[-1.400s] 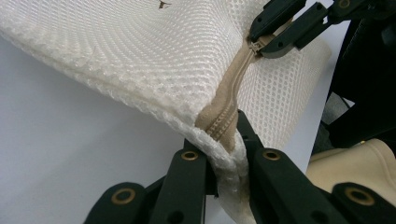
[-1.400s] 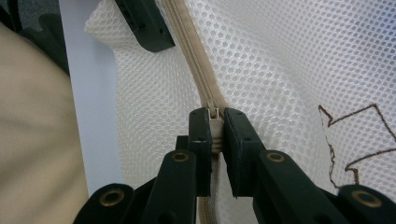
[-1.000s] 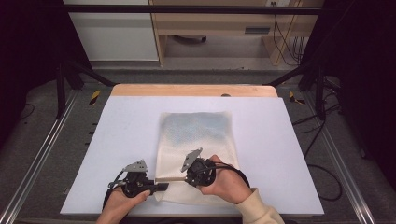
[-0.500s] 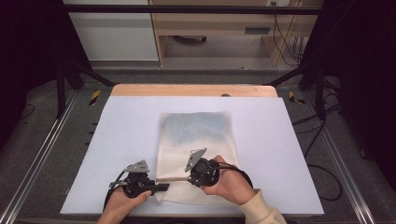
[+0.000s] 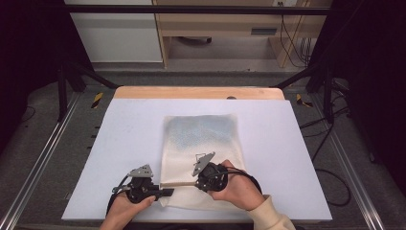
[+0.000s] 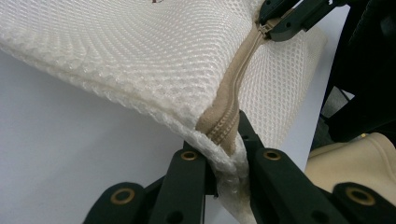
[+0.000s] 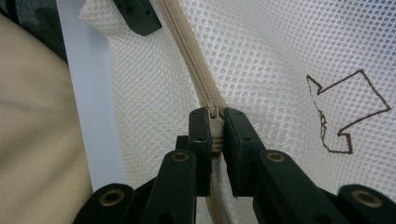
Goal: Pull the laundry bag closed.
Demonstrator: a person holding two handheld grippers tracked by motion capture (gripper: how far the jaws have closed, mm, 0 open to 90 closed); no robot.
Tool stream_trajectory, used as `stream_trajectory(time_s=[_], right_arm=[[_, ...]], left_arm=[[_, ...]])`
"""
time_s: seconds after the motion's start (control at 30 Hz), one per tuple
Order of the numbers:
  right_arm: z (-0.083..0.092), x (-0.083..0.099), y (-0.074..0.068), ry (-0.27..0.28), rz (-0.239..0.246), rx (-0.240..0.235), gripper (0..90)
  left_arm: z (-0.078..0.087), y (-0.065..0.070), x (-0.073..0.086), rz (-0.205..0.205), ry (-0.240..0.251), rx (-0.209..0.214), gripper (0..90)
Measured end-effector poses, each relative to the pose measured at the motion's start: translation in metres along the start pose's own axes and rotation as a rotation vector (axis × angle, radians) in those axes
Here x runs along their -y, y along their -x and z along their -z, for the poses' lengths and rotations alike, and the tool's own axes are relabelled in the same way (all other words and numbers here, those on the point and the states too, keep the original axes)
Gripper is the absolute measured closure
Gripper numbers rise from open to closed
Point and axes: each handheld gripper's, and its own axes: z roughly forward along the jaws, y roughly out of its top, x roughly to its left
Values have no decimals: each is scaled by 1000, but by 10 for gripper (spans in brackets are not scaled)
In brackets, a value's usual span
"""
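The mesh bag lies on the table. Compared with a second ago, little has changed: the right claw has edged the zipper pull along, while the left claw pinches the bag's zipper-end corner. The zipping looks barely begun.

A lab: white bench in a black frame, floor rails, loose cables, plain cabinets.
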Motion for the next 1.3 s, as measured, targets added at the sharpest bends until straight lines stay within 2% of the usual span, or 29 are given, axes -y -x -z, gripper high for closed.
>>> stream_trajectory(time_s=[0.27,0.47,1.3], right_arm=[[3,4,1,-2,-24,6,818],[6,7,4,4,-20,13,818],[17,23,10,7,-56,38,818]], left_arm=[[1,0,0,1,4,1,849],[1,0,0,4,13,5,849],[2,0,-1,-9,21,-7,848]])
